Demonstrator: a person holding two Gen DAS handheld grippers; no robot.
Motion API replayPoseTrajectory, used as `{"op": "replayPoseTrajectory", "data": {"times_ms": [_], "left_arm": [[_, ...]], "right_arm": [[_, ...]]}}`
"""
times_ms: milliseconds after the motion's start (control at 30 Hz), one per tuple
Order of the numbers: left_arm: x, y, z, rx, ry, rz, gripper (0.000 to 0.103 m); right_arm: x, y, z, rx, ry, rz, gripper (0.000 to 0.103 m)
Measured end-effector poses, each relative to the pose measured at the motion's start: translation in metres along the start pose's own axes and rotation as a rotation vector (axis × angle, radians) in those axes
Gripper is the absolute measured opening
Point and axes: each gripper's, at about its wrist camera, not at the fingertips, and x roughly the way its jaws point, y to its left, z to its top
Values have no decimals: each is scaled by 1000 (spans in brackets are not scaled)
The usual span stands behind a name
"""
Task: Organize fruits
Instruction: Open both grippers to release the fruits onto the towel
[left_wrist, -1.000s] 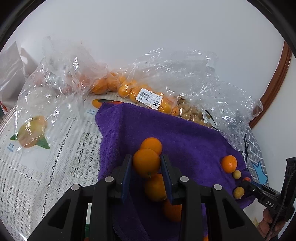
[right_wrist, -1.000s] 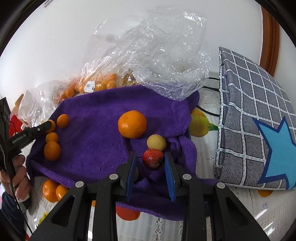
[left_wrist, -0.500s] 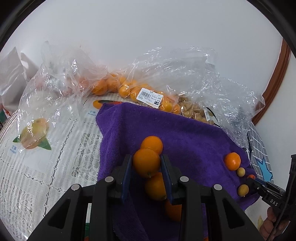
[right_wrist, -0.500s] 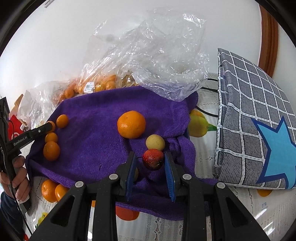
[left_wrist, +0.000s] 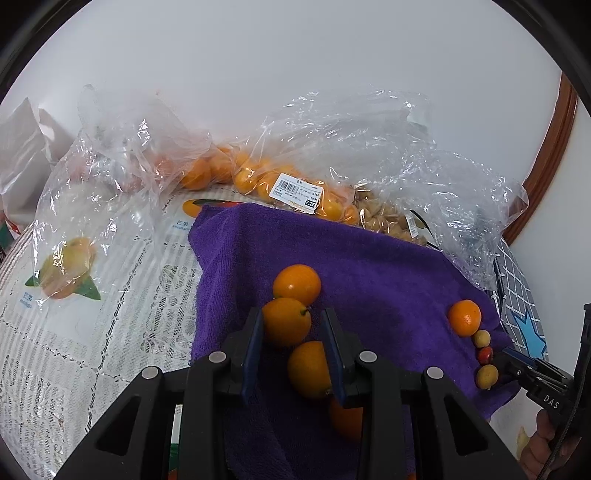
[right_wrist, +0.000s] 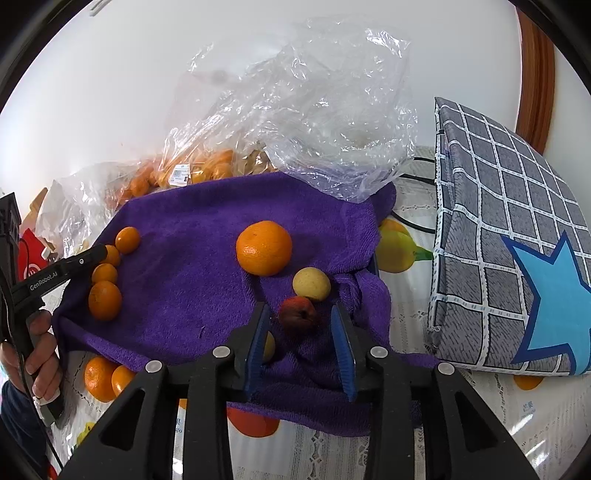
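Observation:
A purple towel (left_wrist: 369, 280) (right_wrist: 184, 229) carries the fruit. My left gripper (left_wrist: 290, 321) (right_wrist: 98, 254) is shut on a small orange (left_wrist: 286, 321), in a row with two more small oranges (left_wrist: 297, 284) (left_wrist: 308, 369). My right gripper (right_wrist: 299, 321) (left_wrist: 506, 363) has its jaws opening. A small red fruit (right_wrist: 297, 319) (left_wrist: 484, 354) lies on the towel between them, with a gap at each pad. Beyond it sit a yellow fruit (right_wrist: 311, 283) and a large mandarin (right_wrist: 263, 247). Another yellow fruit (right_wrist: 269, 345) shows partly behind the left finger.
Clear plastic bags (right_wrist: 314, 110) lie along the towel's far edge, one holding oranges (left_wrist: 255, 177). A grey checked cushion with a blue star (right_wrist: 498, 221) stands on the right. A lace tablecloth with fruit prints (left_wrist: 92, 332) covers the table. A hand (right_wrist: 37, 350) holds the left gripper.
My right gripper's jaws have widened off the red fruit, which has turned and now rests on the towel. The left gripper still holds its orange in the same place.

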Motion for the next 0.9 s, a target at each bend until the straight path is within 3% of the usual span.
{"op": "replayPoseTrajectory", "data": {"times_ms": [433, 567, 700, 900], "left_arm": [[-3, -8, -2, 45, -13, -16, 41], [-6, -8, -2, 48, -31, -11, 41], [-17, -10, -3, 43, -86, -58, 41], [-26, -21, -6, 95, -133, -41, 41]], "right_arm": [[-15, -5, 2, 34, -62, 0, 49], [-18, -3, 2, 21, -79, -5, 49], [-20, -2, 1, 24, -91, -2, 49], [-28, -3, 1, 41, -138, -1, 49]]}}
